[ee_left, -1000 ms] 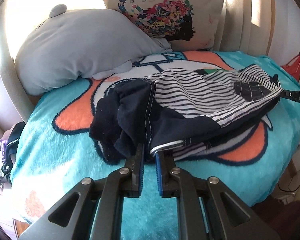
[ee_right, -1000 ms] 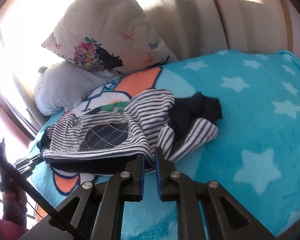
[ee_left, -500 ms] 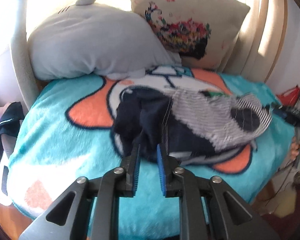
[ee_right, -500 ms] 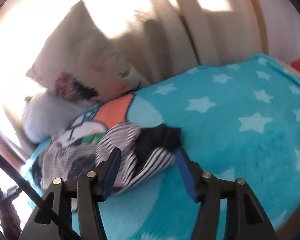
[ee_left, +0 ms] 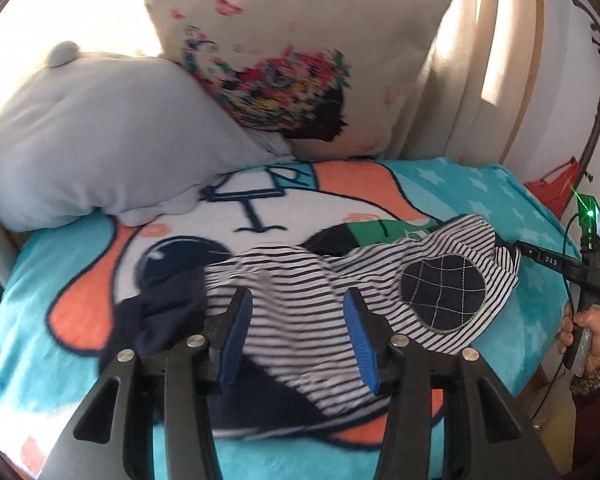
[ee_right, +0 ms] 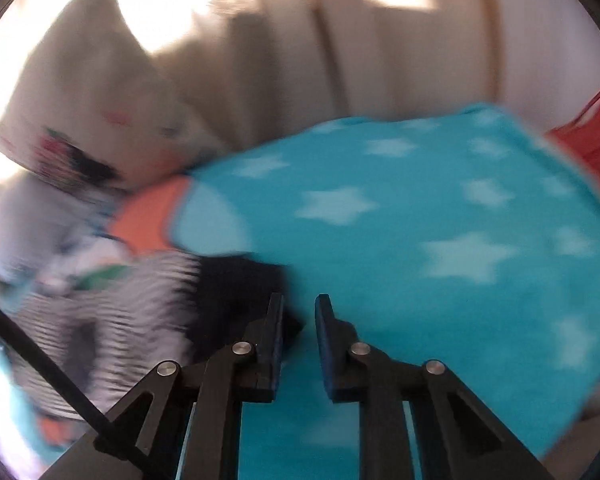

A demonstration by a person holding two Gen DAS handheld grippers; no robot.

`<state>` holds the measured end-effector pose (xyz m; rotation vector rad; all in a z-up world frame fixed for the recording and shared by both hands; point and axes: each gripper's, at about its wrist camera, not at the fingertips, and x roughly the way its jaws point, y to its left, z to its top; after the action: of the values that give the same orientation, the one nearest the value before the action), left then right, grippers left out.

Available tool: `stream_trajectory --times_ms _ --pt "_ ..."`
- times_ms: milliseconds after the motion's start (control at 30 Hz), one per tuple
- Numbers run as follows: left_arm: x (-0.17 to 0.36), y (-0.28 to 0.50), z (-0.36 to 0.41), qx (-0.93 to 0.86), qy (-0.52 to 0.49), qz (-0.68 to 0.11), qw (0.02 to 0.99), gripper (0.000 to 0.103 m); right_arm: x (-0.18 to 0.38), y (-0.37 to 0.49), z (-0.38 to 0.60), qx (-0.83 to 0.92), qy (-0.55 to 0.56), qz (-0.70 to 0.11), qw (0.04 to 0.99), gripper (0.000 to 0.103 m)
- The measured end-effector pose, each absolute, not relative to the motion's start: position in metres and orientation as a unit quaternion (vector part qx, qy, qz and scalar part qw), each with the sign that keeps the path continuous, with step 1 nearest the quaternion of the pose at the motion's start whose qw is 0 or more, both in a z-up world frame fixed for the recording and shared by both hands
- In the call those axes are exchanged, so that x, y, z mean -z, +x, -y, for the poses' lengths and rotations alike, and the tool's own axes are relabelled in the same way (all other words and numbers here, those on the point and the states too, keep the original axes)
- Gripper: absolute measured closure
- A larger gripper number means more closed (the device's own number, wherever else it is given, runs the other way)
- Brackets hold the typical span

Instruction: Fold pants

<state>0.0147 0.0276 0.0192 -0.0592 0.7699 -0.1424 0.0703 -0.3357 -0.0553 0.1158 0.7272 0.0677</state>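
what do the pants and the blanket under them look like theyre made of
Pants: soft knit, probably cotton jersey; thin, matte, rumpled stripes, with a quilted dark patch. Blanket: plush fleece, judging by its fuzzy, slightly shiny pile.

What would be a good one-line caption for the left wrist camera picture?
Open left claw poised over crumpled striped pants on a turquoise cartoon blanket, pillows behind.

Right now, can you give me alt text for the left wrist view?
The open left tool hovers over crumpled striped pants with a round dark patch, lying on a turquoise blanket. Two pillows sit behind.
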Motion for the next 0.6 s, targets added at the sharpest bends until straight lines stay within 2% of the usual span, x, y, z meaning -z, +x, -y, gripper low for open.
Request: stream_trajectory --times_ms 133,200,233,267,300,367,400,433,467,600 --pt "-0.008 0.029 -0.015 0.076 -0.029 -0.392 0.916 0.057 0.061 0.058 0.366 -0.018 0.101 -0.353 0.93 0.086" --pt "-0.003 0.036 -0.014 0.078 -0.033 -0.398 0.914 0.057 0.051 0.05 0.374 -0.041 0.122 -0.332 0.935 0.082" --pt "-0.001 0.041 -0.014 0.071 -0.032 -0.399 0.914 0.057 0.047 0.049 0.376 -0.064 0.137 -0.325 0.934 0.066" --pt "0.001 0.045 -0.016 0.061 -0.03 -0.401 0.914 0.057 0.044 0.051 0.377 -0.095 0.161 -0.32 0.929 0.043" --pt "0.002 0.048 -0.019 0.052 -0.031 -0.403 0.913 0.057 0.042 0.053 0.378 -0.114 0.179 -0.317 0.924 0.036" --pt "-0.002 0.055 -0.026 0.049 -0.046 -0.406 0.912 0.057 0.038 0.059 0.37 -0.124 0.183 -0.314 0.924 0.034" --pt "-0.005 0.059 -0.029 0.055 -0.052 -0.405 0.911 0.054 0.033 0.06 0.365 -0.125 0.173 -0.308 0.927 0.034" --pt "-0.009 0.064 -0.028 0.063 -0.046 -0.408 0.91 0.046 0.027 0.062 0.355 -0.135 0.16 -0.301 0.93 0.034" --pt "-0.01 0.067 -0.026 0.066 -0.037 -0.409 0.909 0.042 0.023 0.064 0.347 -0.149 0.152 -0.3 0.93 0.034" --pt "-0.003 0.092 -0.006 0.088 0.02 -0.424 0.901 0.037 0.009 0.08 0.303 -0.219 0.094 -0.31 0.92 0.035"
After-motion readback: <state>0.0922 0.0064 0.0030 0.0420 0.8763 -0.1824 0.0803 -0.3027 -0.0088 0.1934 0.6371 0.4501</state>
